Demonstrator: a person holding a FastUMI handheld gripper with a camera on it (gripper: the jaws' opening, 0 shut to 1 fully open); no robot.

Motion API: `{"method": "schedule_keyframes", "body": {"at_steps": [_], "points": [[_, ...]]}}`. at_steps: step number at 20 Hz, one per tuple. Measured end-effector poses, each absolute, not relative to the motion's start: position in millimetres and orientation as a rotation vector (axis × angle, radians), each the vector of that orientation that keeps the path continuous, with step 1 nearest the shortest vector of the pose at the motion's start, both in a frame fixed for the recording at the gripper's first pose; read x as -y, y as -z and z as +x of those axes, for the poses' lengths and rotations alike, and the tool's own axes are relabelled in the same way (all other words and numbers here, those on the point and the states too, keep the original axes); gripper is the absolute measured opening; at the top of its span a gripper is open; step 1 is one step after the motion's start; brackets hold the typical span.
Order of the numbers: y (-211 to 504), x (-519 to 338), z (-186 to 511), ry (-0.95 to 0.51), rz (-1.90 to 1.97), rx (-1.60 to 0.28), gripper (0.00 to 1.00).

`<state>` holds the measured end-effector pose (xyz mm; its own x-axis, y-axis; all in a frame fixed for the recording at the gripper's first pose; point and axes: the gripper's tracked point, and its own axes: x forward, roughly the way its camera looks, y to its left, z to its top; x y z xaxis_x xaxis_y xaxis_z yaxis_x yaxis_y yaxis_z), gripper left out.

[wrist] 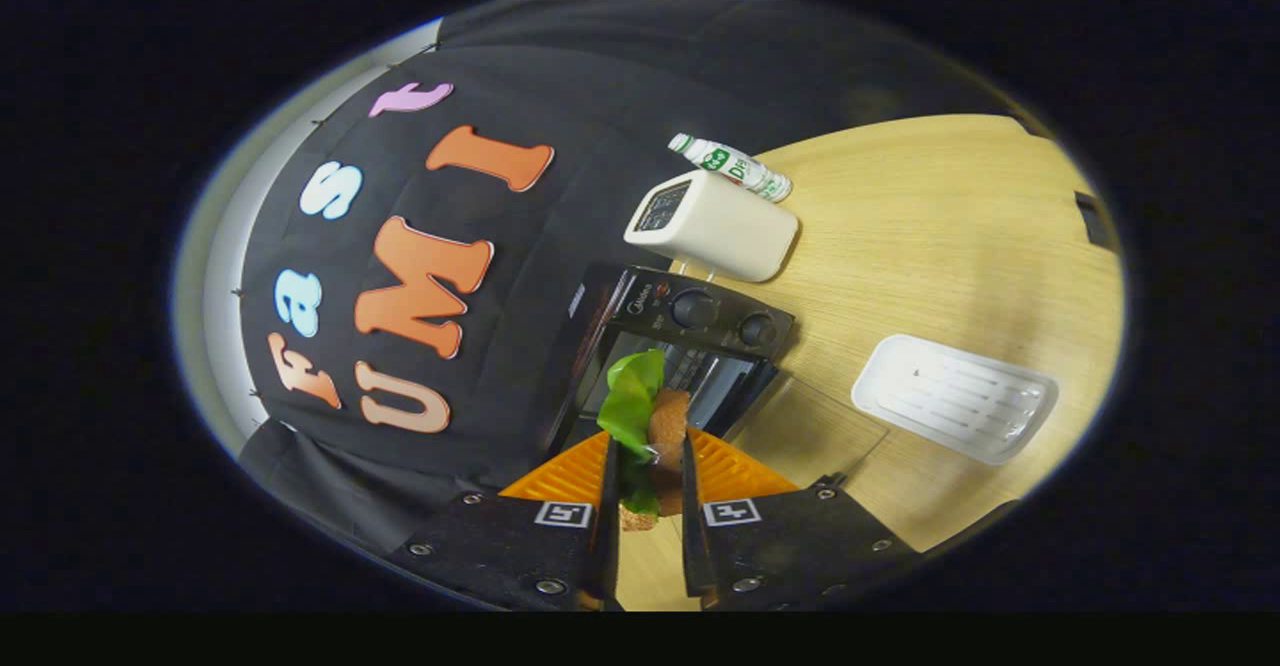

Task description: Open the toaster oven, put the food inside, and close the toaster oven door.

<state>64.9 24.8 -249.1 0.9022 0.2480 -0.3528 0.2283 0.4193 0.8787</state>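
Fingers of the gripper (648,471) are clamping a sandwich (662,443) from both sides in the gripper view, pressing on its flanks so that it is standing on edge between them. The sandwich is showing a rough, crumbed brown bun and a glossy, crinkled green lettuce leaf (630,401) that is sticking out past the fingertips toward the toaster oven (690,346). The whole view is rolled steeply, so the gripper is being held tilted, with the worktop (950,246) running up one side and the booth's dark cloth wall (500,246) filling the other.

The toaster oven is lying just ahead of the fingers: a boxy dark metal body with two round knobs (724,318) on its control panel. Its clear glass door (810,426) is hanging open, folded down flat over the worktop, and the wire rack inside is showing as shiny bars in the mouth of the cavity. The leaf tip is overlapping that opening, though I cannot tell whether the food is already past the threshold.

Beyond the oven, a smooth cream-coloured rounded box (715,226) is standing close to its far end, and a plastic bottle (730,166) is lying just behind that. A white ribbed rectangular tray (955,396) is sitting well apart from the open door on pale wood-grain surface, leaving bare worktop between tray and door.
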Motion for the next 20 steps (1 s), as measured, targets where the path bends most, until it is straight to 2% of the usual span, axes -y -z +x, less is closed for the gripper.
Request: {"method": "schedule_keyframes", "body": {"at_steps": [13,18,20], "points": [[297.8,-97.4,153.9,0.174,1.272,-0.382,0.26],[306.4,-112.6,168.9,0.231,1.317,-0.363,0.31],[305.3,-110.2,170.6,0.271,1.305,-0.35,0.38]]}}
